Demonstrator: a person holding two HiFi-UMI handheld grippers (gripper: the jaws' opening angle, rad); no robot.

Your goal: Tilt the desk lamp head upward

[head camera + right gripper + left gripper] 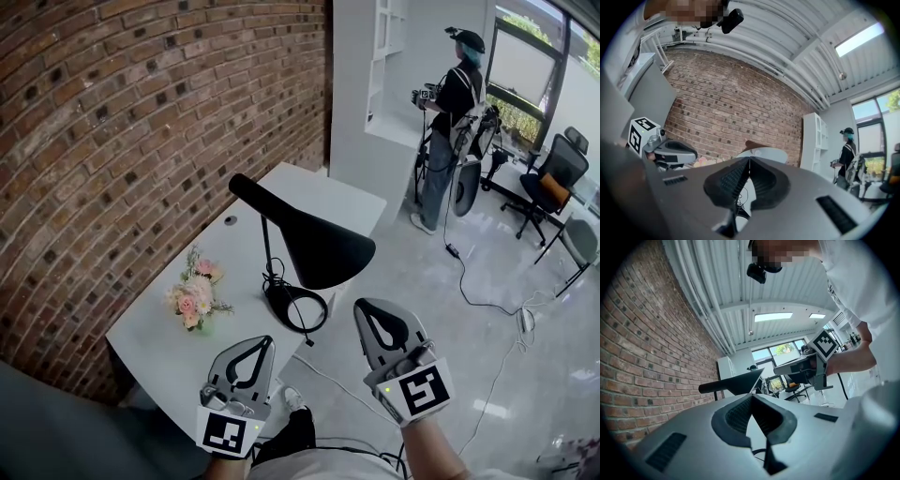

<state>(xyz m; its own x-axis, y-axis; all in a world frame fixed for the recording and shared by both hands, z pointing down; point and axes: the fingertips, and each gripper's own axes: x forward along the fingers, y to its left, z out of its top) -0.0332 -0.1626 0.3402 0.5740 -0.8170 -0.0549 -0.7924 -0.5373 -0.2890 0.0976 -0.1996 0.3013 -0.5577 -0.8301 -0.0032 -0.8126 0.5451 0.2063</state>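
Two grippers are in play, both low and near the person. The left gripper (pixel 265 343) hangs over the near edge of the white desk (pixel 159 328). The right gripper (pixel 364 308) floats just off the desk's near right corner. The left gripper view shows its tongs pressed together at the tips with nothing between them, and it's the same story in the right gripper view: pressed together, pinching nothing.

One black desk lamp (pixel 319 246) stands toward the near right of the desk, just beyond both grippers and touched by neither. Its cone head opens down and to the right, and its handle pokes up to the far left. A thin stem drops to a ring base (pixel 296 307), and a black cord (pixel 277 276) is bunched beside it.

There's one small bouquet of pink flowers (pixel 194 294) to the lamp's left, sitting apart from it. A brick wall (pixel 131 122) runs along the desk's left side.

Far right, one person (pixel 454 112) in dark headgear stands on the glossy floor, holding a gripper. Two office chairs sit there too: a black one with an orange cushion (pixel 552 185) and a grey one (pixel 581 240) at the frame edge. One white cable (pixel 472 284) trails across the floor.
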